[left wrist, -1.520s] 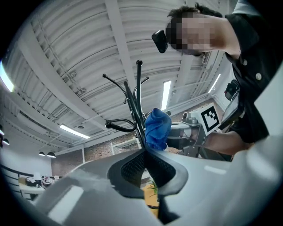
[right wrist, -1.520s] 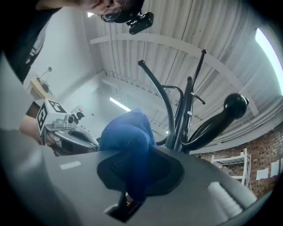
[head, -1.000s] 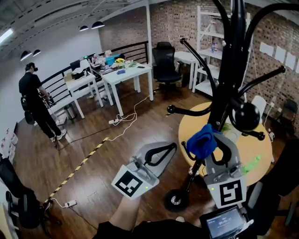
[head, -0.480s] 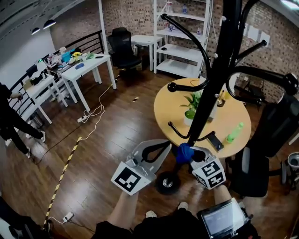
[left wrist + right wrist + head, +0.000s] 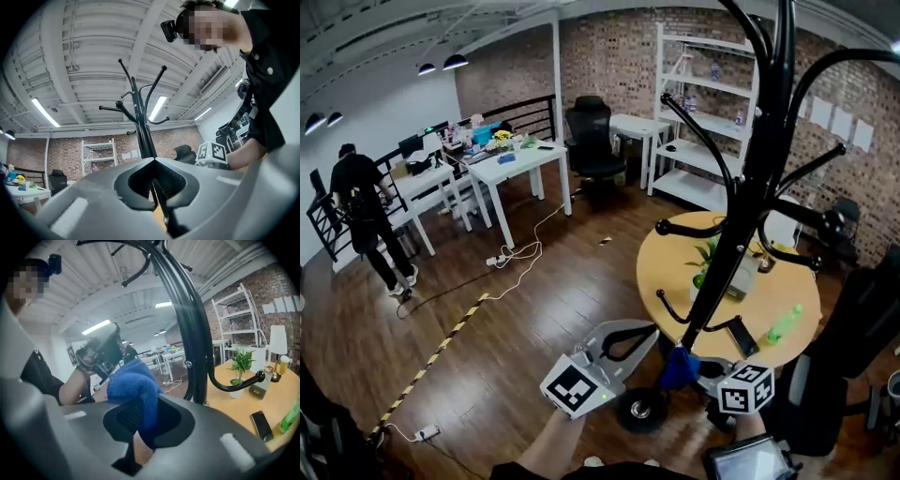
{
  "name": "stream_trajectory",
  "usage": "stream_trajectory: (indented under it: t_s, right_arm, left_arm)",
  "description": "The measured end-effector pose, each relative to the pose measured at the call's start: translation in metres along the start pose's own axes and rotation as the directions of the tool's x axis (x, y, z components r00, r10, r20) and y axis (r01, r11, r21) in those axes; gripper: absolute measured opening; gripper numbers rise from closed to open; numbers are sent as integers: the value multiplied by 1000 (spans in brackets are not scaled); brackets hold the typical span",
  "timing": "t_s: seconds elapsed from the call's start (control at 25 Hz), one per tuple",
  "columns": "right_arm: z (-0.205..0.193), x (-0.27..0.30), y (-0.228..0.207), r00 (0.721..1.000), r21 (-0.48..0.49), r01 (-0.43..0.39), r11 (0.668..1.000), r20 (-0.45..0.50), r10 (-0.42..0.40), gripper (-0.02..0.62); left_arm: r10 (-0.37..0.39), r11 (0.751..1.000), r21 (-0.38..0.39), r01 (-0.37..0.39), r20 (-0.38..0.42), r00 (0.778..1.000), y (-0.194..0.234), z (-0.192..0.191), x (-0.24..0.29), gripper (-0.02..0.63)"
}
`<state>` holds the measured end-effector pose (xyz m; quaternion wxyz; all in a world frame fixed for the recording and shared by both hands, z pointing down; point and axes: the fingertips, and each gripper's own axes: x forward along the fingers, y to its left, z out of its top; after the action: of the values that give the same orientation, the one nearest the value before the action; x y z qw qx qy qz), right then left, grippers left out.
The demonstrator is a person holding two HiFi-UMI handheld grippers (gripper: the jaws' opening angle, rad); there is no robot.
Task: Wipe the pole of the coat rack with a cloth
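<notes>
Jaws: right gripper [image 5: 147, 404] pinches cloth [image 5: 131, 383]; left gripper [image 5: 154, 161] closed, empty.
Change: cloth slid low on pole [image 5: 709, 272].
Meaning: downstroke nearly done.

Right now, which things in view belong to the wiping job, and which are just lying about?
Job: coat rack pole; blue cloth; right gripper, clamping it; left gripper, shut, empty.
Lying about: round table; potted plant; phone; green bottle; office chair; white shelving.
</notes>
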<state>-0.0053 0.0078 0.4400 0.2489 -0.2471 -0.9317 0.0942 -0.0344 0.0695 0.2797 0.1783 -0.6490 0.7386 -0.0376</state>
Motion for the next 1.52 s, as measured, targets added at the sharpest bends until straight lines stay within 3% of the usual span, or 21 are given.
stream_trajectory:
  t_s: [0.12,0.24,0.48,0.68,0.88,1.08,1.2,1.52]
  right_arm:
    - [6,12,-24,991,-130,132,983,50,-126,46]
    - [22,20,-46,960,-276,280,920,96,-263,46]
    - [91,-10,-33,910,-331,383,862,295,-291,46]
    - [179,-66,2,801,-358,502,787,534,-268,46]
    - [241,-118,24,649,-340,651,678,714,-265,46]
    - [276,-134,42,581,-331,708,623,775,-248,46]
    - [292,-145,53,534,-308,728,612,814,-226,46]
    - [321,-190,103,457,-281,694,662,883,-104,46]
  left_arm:
    - [23,1000,11,-23,18,1000,0,11,2,3]
    - [34,999,19,-35,17,999,0,13,3,3]
    - [21,999,24,-21,24,999,-2,18,5,3]
    - [-8,999,46,5,62,998,2,37,12,3]
    - [-13,999,40,9,106,994,11,48,20,3]
    - [-78,995,75,67,158,984,10,63,34,3]
    - [-118,991,92,102,187,975,9,75,40,3]
    - [-175,981,119,152,213,961,12,105,56,3]
